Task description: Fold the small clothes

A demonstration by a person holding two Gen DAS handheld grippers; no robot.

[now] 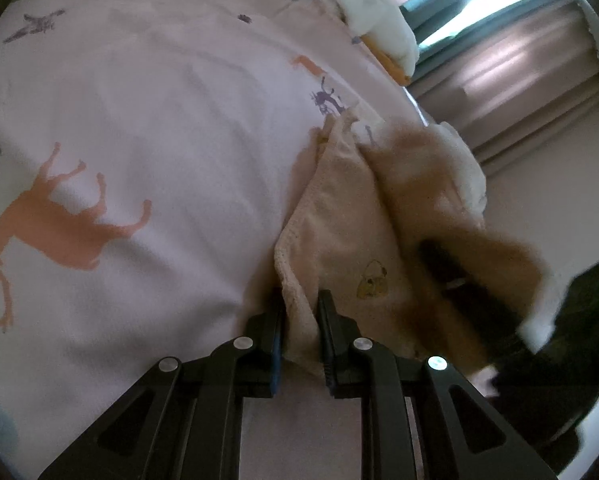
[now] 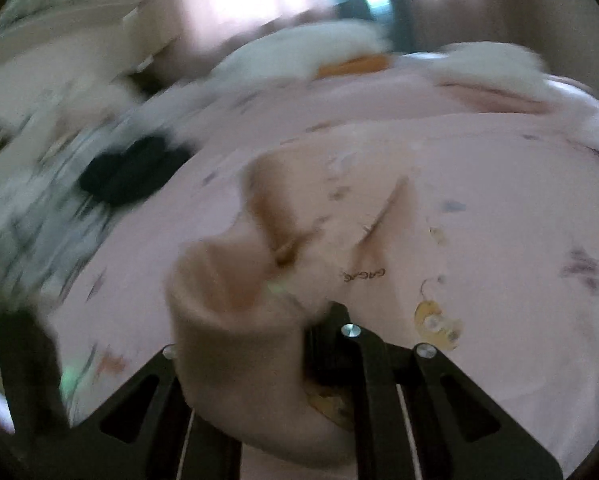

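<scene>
I see both claws pinching 1 small beige garment [image 1: 351,220] above the pink bedsheet [image 1: 139,120], the left gripper [image 1: 302,304] on its hem, the right gripper [image 2: 299,316] blurred, so I judge a thin edge could slip free.

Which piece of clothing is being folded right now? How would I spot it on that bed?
Start at the big pink bedsheet printed with orange deer. Near its window-side edge lies a small peach-beige cotton garment, one hem pinched in the left gripper. Unlike the fluffy white pile beyond it, it is thin, with a little yellow handbag print.
</scene>
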